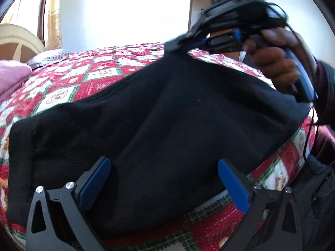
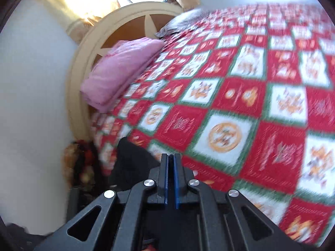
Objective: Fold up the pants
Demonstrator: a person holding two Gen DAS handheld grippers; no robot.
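Observation:
Black pants (image 1: 159,121) lie spread across the red, white and green quilt (image 1: 69,87) of a bed. My left gripper (image 1: 164,175) is open, its blue pads wide apart low over the near part of the pants. My right gripper (image 1: 178,44), seen in the left wrist view, is shut on the far corner of the pants and lifts it off the quilt. In the right wrist view the right gripper (image 2: 171,163) has its pads pressed together and black cloth (image 2: 132,159) hangs to their left.
A pink folded blanket (image 2: 119,73) and a grey pillow (image 2: 182,21) lie at the head of the bed, against the curved cream headboard (image 2: 83,48). A window with a yellow curtain (image 1: 53,14) is behind. The quilt (image 2: 251,96) stretches wide to the right.

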